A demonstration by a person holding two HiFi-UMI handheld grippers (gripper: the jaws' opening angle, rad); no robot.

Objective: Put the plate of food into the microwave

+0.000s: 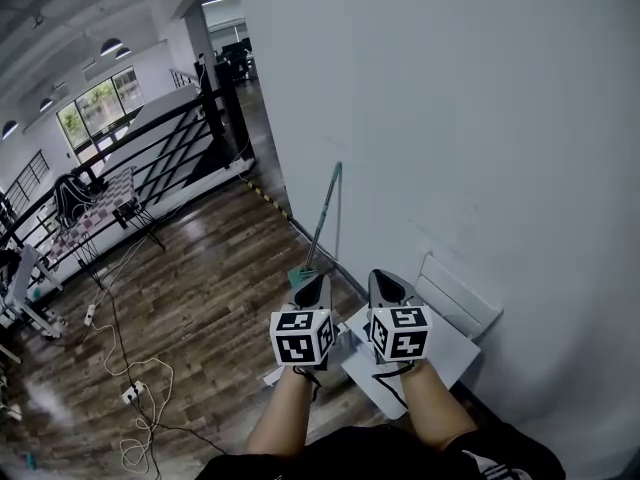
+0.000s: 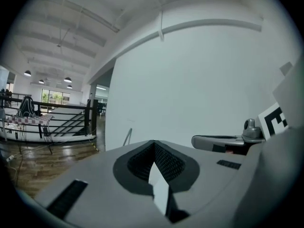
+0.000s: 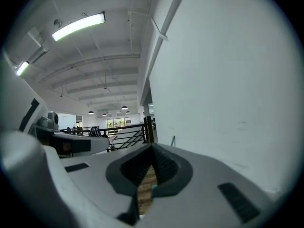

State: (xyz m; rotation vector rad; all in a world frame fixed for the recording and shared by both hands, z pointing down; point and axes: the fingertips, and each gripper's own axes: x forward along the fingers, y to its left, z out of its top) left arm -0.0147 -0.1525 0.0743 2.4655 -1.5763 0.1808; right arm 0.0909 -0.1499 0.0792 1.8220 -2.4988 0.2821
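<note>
No plate of food and no microwave shows in any view. In the head view both grippers are held side by side at waist height, pointing at a white wall (image 1: 450,118). My left gripper (image 1: 312,288) is shut, its tips meeting with nothing between them (image 2: 153,146). My right gripper (image 1: 386,286) is likewise shut and empty (image 3: 152,149). Each gripper shows at the edge of the other's view: the right gripper (image 2: 223,142) in the left gripper view, the left gripper (image 3: 66,142) in the right gripper view.
White flat boards (image 1: 455,323) lie and lean at the wall's foot below the grippers. A long-handled tool (image 1: 324,218) leans on the wall. A black railing (image 1: 170,148), a table with a checked cloth (image 1: 100,208) and loose cables (image 1: 140,398) stand on the wooden floor at left.
</note>
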